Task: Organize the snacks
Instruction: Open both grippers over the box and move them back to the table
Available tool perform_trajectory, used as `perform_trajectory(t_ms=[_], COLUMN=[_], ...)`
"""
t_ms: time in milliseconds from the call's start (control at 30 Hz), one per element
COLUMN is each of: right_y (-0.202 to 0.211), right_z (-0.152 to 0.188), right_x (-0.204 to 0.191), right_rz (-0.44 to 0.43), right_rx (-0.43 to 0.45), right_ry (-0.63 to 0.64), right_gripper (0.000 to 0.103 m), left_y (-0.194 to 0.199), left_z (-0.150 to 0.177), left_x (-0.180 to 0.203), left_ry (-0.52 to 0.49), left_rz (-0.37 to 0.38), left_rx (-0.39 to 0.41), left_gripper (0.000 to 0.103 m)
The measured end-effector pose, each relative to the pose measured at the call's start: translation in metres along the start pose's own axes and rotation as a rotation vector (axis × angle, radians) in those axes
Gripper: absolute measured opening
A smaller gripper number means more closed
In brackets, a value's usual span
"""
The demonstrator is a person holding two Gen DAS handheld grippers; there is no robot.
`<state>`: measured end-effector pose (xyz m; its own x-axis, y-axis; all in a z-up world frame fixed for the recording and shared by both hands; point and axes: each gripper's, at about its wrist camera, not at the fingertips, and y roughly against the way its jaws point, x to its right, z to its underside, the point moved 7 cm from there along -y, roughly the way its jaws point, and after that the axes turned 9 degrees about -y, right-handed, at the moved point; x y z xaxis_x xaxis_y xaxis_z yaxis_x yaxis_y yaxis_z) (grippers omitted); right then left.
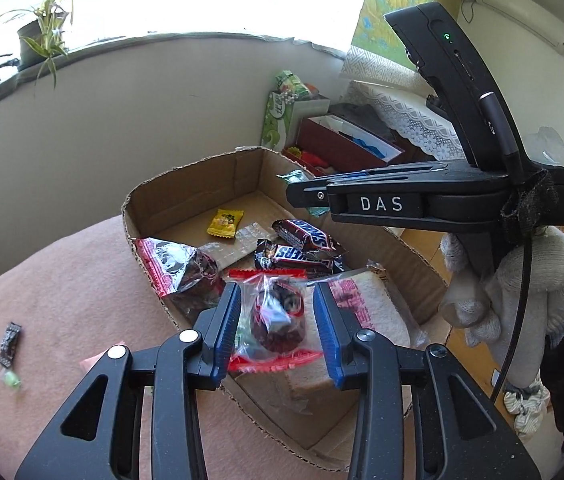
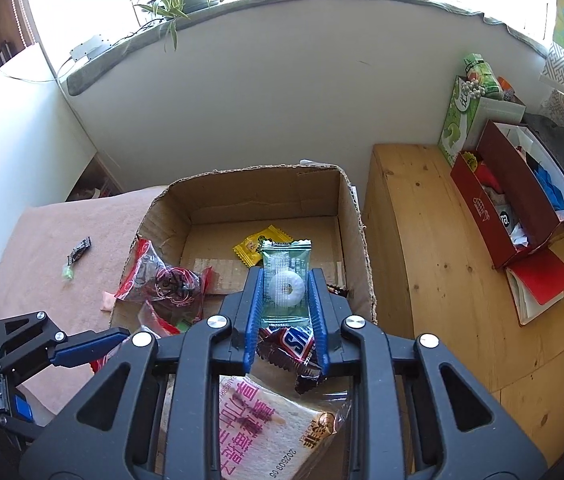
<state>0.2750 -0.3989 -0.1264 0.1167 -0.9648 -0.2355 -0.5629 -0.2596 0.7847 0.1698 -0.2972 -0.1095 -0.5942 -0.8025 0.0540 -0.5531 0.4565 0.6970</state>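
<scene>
While both tools hang over the cardboard box (image 2: 355, 240), each one carries a snack, so the step in hand looks like the drop-off into the box. The right tool (image 2: 285, 296) is clamped on a green mint packet (image 2: 285, 276), its blue pads pressing the packet's two sides; the white ring sweet shows between them. The left tool (image 1: 277, 316) has a clear red-edged bag of dark dried fruit (image 1: 278, 316) between its pads. The left pad touches the bag's edge, while the right pad stands a little off the plastic, so I cannot tell whether that grip is firm.

Below and ahead of the right tool lie a yellow sweet (image 2: 256, 246), chocolate bars (image 2: 293, 346) and another red-edged bag (image 2: 162, 280), and nearest the camera a wrapped slice of bread (image 2: 266, 420).

The next move, as I judge it, calls for choosing a bare patch of the box floor ahead of each tool, lowering, then parting the pads (one tool at a time would keep them from bumping). Left of the left tool, a small dark sweet (image 1: 9, 344) lies outside the box on the pink surface (image 1: 82, 280), not yet gathered.
</scene>
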Motion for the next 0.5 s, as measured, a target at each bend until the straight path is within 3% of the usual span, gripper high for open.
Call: perform_trajectory(t_ms=[67,167,200,300,333,500], right_y=[0.001,0.001,0.002,0.006,0.008,0.013], right_z=[0.001,0.001,0.001,0.000,0.000,-0.002], right_x=[0.000,0.000,-0.001,-0.002,-0.003,-0.005], right_rz=[0.000,0.010,0.011,0.032,0.040,0.054], right_rx=[0.001,0.002,0.002,0.022,0.031,0.044], right_ry=[0.001,0.004,0.005,0.010,0.012,0.015], right_gripper=[0.023,0.024,0.028,0.062,0.068,0.075], left_y=[0.000,0.001,0.001,0.002,0.002,0.005], left_z=[0.000,-0.001,-0.001,-0.001,-0.001,0.003], left_x=[0.000,-0.001,-0.002,-0.003,-0.003,-0.003], left_ry=[0.003,0.006,0.006,0.006,0.004,-0.001], left_rz=[-0.005,-0.012,-0.013,-0.018,-0.018,-0.018], left_rx=[-0.001,0.001,0.001,0.002,0.001,0.003], left_gripper=[0.036,0.044,0.048,0.057,0.057,0.057])
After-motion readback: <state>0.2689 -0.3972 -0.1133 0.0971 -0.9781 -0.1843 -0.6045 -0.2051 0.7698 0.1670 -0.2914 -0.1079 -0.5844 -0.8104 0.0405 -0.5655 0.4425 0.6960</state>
